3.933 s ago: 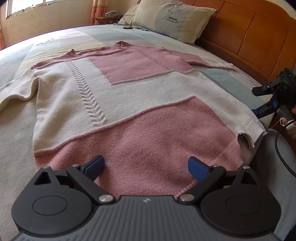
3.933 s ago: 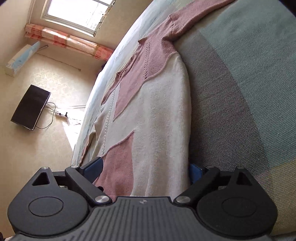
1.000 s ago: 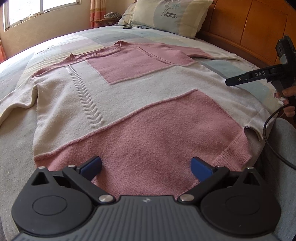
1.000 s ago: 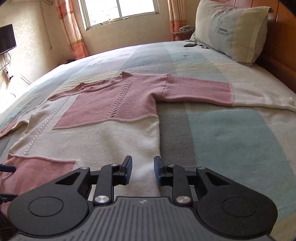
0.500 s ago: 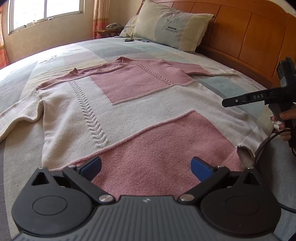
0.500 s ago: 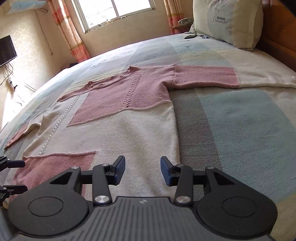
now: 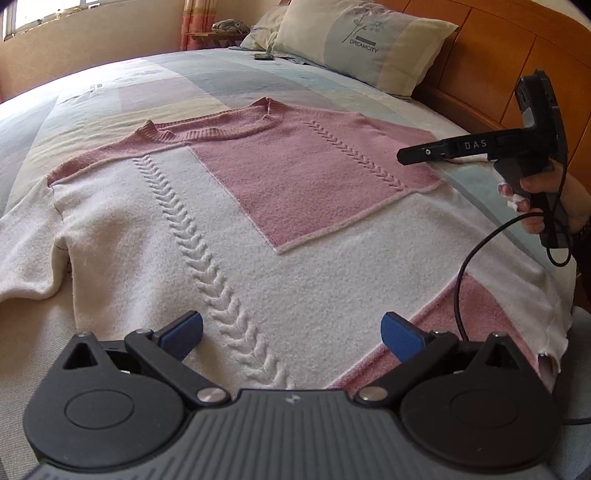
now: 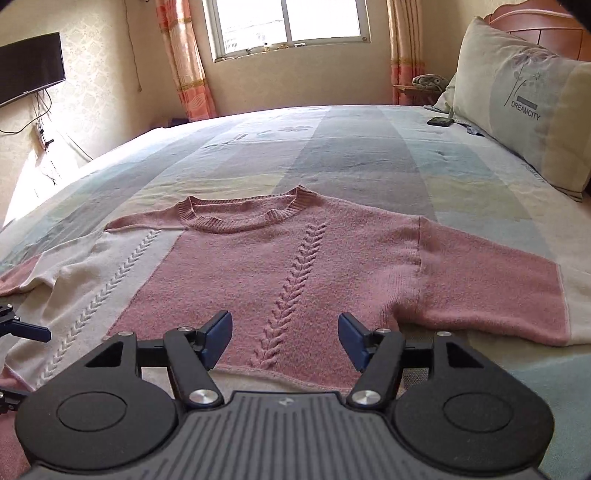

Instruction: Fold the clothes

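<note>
Two grippers over one sweater [image 7: 258, 206], both w/ fingers spread and nothing between them. Sweater is pink-and-cream knit, lying flat, front up, on the bed [image 8: 369, 147], neckline toward the far side, hem nearest the cameras.

Left gripper [image 7: 291, 332] sits low above the cream mid-body, blue pads wide apart; a raised braid-pattern column runs between them. Whether the pads touch the knit – can't tell. Left sleeve [image 7: 26, 254] is cream, bunched a bit at the near left edge of the bed.

Right gripper [image 8: 284, 338] in its own view: pads apart, over the lower edge of the pink chest panel, another braid column running up the middle toward the neckline [image 8: 240, 214]. In left wrist view the same tool shows side-on at far right, held by a hand [image 7: 535, 195], above the pink panel's right edge; a black cable [image 7: 476, 266] hangs from it across the knit.

Right sleeve [image 8: 491, 295] stretches out flat to the right, pink then cream at the end.

Bkgd: pillow [image 7: 362, 44] at the wooden headboard [image 7: 498, 66], window [image 8: 288, 26] w/ curtains far side, TV [image 8: 29, 77] on left wall. Small dark object near the pillow, too small to ID.
</note>
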A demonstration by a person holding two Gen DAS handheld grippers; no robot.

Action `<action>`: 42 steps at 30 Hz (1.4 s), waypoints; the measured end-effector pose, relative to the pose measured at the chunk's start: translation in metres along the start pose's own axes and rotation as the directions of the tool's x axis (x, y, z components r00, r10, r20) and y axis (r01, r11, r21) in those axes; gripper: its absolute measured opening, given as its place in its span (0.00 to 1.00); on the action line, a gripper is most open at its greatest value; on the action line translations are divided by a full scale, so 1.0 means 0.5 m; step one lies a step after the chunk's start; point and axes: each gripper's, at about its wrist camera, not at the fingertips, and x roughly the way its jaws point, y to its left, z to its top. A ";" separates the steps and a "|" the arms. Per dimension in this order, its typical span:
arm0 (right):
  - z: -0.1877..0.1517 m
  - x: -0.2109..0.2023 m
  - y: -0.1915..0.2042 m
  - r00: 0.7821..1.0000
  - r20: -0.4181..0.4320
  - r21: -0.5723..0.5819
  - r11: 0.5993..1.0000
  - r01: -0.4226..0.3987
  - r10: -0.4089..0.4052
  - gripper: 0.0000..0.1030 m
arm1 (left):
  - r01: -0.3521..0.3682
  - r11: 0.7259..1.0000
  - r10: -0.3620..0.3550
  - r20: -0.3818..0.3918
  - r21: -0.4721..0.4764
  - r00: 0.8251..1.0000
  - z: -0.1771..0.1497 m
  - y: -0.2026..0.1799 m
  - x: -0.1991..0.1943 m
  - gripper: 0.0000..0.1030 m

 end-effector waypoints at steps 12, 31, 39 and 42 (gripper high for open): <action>-0.039 -0.072 0.015 0.998 -0.059 -0.005 0.999 0.035 -0.035 0.67 | -0.146 0.984 0.144 0.027 0.104 0.989 0.014 -0.044 -0.037 0.99; -0.231 -0.134 0.134 0.990 -0.054 0.055 0.990 0.131 -0.128 0.99 | -0.266 0.964 0.265 0.053 -0.001 0.963 -0.202 -0.190 -0.123 0.99; -0.374 -0.251 0.161 0.985 0.053 0.015 0.986 0.165 -0.165 1.00 | -0.253 0.966 0.256 0.078 -0.051 0.964 -0.169 -0.205 -0.152 0.99; -0.386 -0.252 0.163 0.981 0.082 0.014 0.985 0.174 -0.174 1.00 | -0.223 0.974 0.227 0.126 -0.045 0.966 -0.126 -0.228 -0.126 0.99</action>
